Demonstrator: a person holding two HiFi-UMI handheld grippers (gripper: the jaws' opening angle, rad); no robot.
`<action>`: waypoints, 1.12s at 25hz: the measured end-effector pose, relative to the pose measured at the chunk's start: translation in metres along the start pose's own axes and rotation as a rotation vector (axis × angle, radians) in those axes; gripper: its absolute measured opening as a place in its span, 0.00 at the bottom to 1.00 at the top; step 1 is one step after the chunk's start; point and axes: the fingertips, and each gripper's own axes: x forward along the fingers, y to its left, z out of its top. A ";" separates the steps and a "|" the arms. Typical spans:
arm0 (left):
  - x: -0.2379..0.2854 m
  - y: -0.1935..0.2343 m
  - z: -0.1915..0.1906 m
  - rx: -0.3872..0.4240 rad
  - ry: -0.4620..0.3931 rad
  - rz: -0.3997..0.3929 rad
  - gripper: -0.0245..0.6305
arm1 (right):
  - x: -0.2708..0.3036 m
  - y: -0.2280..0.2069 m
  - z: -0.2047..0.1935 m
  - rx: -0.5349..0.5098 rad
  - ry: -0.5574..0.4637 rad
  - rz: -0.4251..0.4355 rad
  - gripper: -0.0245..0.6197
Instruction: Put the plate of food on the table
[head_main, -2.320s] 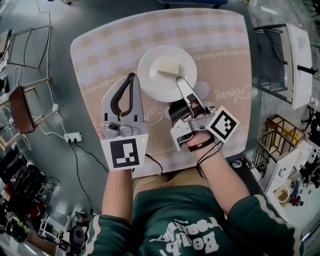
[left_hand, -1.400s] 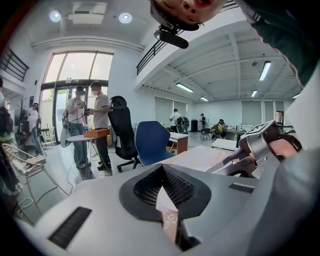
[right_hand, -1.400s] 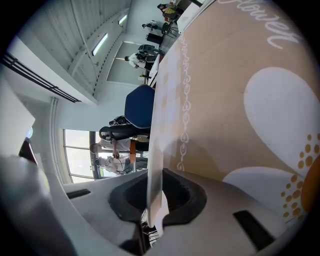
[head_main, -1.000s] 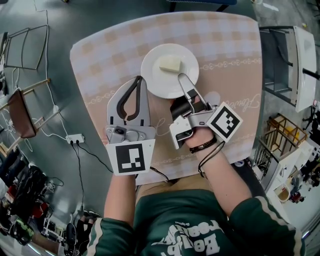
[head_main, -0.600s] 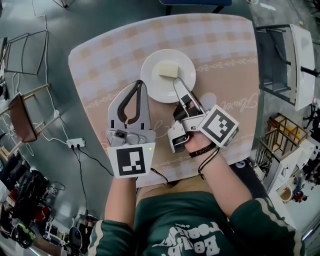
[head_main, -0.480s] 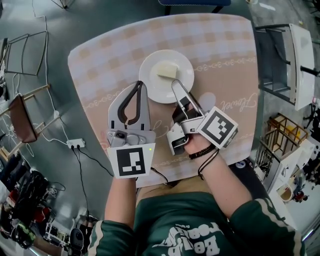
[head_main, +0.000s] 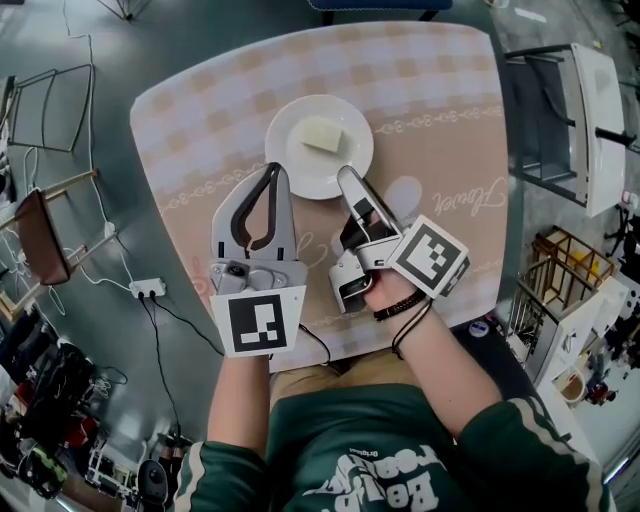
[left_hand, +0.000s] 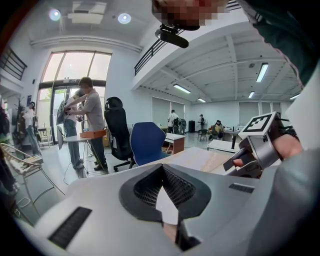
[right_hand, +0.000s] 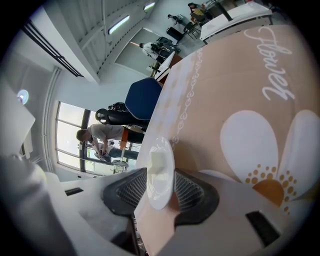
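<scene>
A white plate with a pale yellow block of food stands on the checked tablecloth of the table, past its middle. My right gripper points at the plate's near right rim. Its jaws have just been opening and now stand open. In the right gripper view the plate and the food show between the jaws of the right gripper, and the pads do not press on them. My left gripper hovers left of the plate, shut on nothing. The left gripper has its tips together.
A blue chair stands at the table's far edge. A white rack is on the right, and a wire frame, a brown stool and a power strip are on the floor at the left. People stand far off.
My right gripper has let go of the plate's near rim, rolled, and drawn back a little toward me. The plate stays on the cloth. The left gripper has kept still.
</scene>
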 end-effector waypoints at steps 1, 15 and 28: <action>-0.001 -0.001 0.000 -0.002 -0.002 0.003 0.05 | -0.002 -0.001 0.000 0.000 0.000 0.002 0.28; -0.019 -0.020 -0.001 -0.010 -0.006 0.032 0.05 | -0.034 -0.002 0.003 -0.031 -0.010 0.051 0.28; -0.048 -0.045 0.024 -0.034 -0.036 0.072 0.05 | -0.082 0.018 0.011 -0.032 -0.023 0.103 0.28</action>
